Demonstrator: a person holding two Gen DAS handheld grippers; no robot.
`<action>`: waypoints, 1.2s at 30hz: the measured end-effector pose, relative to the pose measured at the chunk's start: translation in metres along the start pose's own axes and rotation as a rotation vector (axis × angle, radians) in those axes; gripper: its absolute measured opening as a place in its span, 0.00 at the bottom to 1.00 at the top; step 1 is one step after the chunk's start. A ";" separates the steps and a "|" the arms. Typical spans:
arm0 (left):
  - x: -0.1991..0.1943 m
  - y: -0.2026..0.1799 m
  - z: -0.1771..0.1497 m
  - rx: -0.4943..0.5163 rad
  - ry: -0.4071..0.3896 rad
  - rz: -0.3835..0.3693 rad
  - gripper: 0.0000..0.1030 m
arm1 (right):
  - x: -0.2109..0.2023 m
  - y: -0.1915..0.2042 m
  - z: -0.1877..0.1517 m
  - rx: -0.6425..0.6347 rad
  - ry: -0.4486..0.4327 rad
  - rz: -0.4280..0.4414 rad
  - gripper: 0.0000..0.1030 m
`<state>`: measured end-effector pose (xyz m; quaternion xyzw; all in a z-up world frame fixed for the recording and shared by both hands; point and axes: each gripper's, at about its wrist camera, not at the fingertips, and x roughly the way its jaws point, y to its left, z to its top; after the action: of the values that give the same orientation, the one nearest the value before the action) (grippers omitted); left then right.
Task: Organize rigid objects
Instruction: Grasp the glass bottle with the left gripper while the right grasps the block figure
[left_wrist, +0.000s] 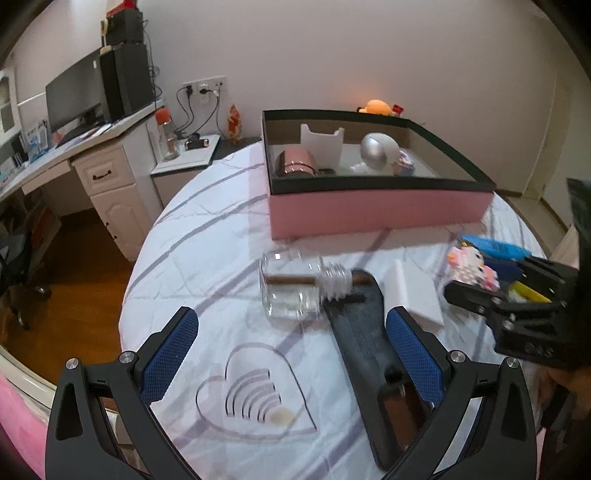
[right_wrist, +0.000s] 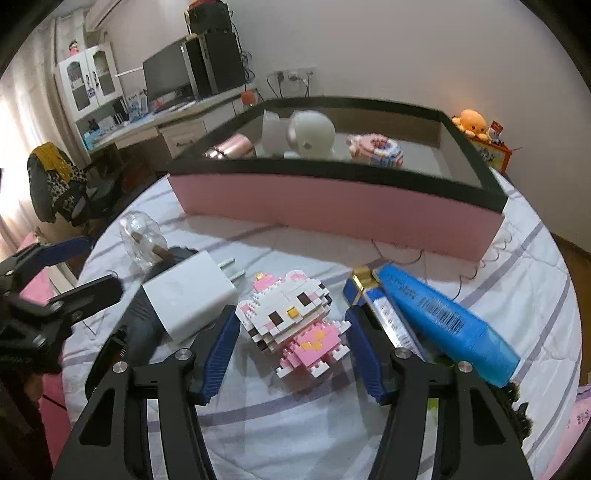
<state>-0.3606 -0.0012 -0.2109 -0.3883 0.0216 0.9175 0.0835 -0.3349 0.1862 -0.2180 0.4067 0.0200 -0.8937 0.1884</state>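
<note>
Right gripper (right_wrist: 291, 343) — open — straddles brick cat (right_wrist: 291, 317).

The right gripper (right_wrist: 291, 328) stands wide around the cat (right_wrist: 291, 317), with a gap on each side. The charger (right_wrist: 188, 295) crowds its left finger, the blue tube (right_wrist: 447, 321) its right. Before the left gripper (left_wrist: 291, 332) the sheet (left_wrist: 207, 266) is free up to the jar (left_wrist: 291, 288). Behind, the box (left_wrist: 376, 210) wall blocks.

The left gripper (left_wrist: 291, 328) is spread wide, its blue-padded fingers (left_wrist: 168, 350) pointing toward twelve o'clock — holding nothing. The right gripper (right_wrist: 291, 343) is likewise parted — blue-padded fingers (right_wrist: 221, 347) clasping nothing.
</note>
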 end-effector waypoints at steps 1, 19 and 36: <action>0.003 0.001 0.002 -0.004 0.005 0.000 1.00 | -0.002 -0.001 0.001 -0.002 -0.008 -0.001 0.59; 0.055 -0.001 0.021 -0.042 0.083 -0.032 1.00 | 0.015 -0.004 0.013 -0.014 0.026 0.036 0.59; 0.019 0.001 0.022 -0.008 0.009 -0.029 0.74 | 0.010 -0.005 0.013 -0.009 0.013 0.029 0.59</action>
<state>-0.3894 0.0032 -0.2092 -0.3932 0.0129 0.9144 0.0952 -0.3521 0.1854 -0.2175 0.4119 0.0195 -0.8881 0.2032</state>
